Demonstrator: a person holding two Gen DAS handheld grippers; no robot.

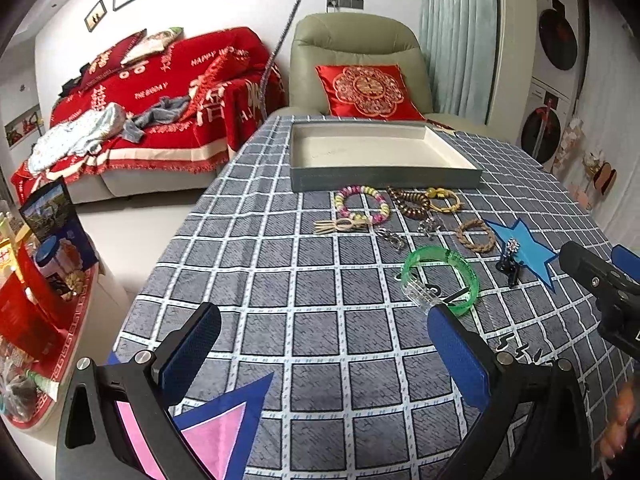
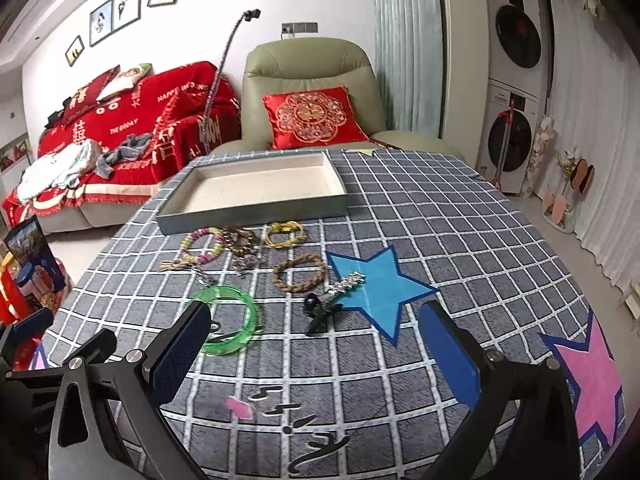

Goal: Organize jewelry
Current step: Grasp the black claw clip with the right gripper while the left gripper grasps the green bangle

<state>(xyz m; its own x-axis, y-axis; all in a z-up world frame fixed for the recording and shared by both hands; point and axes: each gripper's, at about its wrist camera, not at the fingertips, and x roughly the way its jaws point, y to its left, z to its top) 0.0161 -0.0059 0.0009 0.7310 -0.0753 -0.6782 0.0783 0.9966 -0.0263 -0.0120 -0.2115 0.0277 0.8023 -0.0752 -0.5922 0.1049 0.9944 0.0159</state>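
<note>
Blue fingers (image 2: 182, 356) hiding green bangle (image 2: 236, 316) partly

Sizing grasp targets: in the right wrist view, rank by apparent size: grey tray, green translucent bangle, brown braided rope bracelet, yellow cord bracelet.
1. Grey rectangular tray with cream lining, largest though farthest.
2. Green translucent plastic bangle, but it is nearest the camera, so its lead is unsure.
3. Brown braided rope bracelet.
4. Yellow cord bracelet, looks smallest, though farther back.
</note>
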